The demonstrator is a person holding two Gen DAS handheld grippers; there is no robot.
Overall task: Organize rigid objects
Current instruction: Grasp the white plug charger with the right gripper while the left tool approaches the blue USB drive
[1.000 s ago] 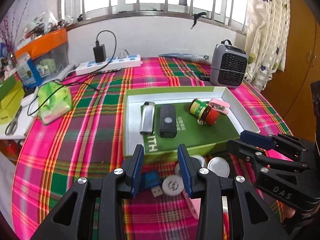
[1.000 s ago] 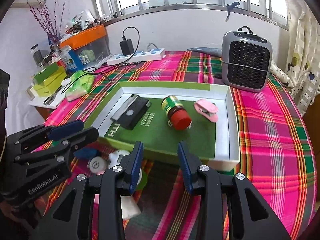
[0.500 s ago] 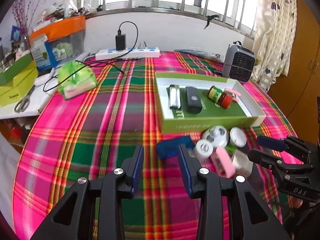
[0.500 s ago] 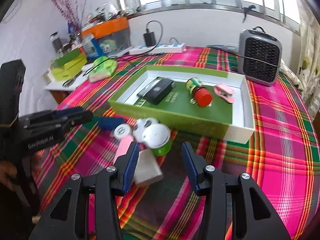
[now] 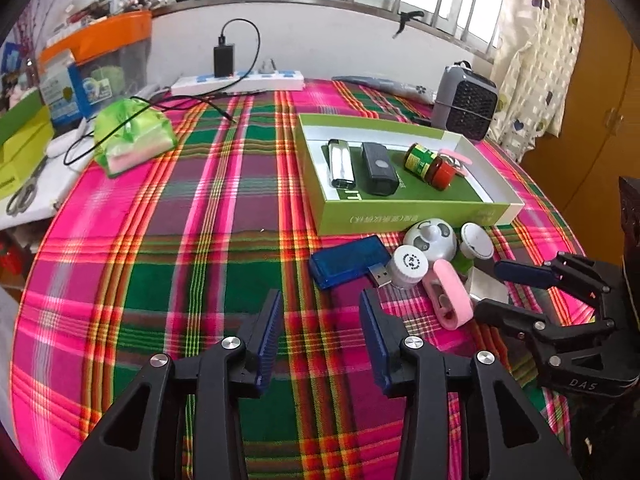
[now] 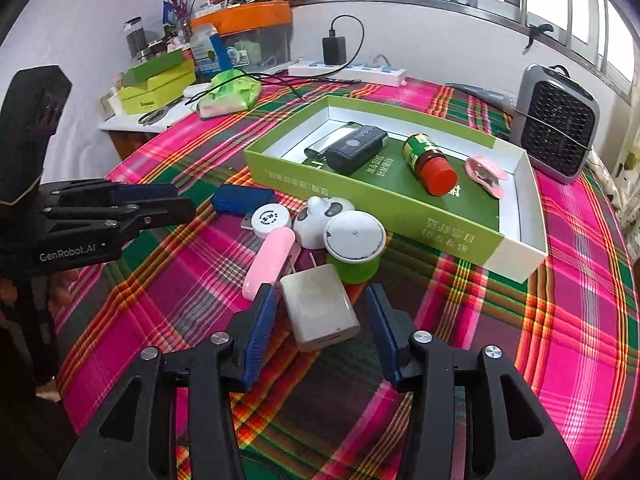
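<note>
- Left gripper (image 5: 320,320) stood wide open and empty; it hung over bare cloth short of the green box (image 5: 404,216).
- Right gripper (image 6: 320,312) stood wide open; the white charger (image 6: 318,312) lay between its fingers, ungripped, just before the green box.

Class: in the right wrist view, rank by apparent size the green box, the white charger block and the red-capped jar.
1. green box
2. white charger block
3. red-capped jar
The charger lies nearer the camera, so its lead over the jar is unsure.

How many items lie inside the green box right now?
4, all on the green box floor: a lighter at one end, then a black device, a red-capped bottle, and a pink clip.
</note>
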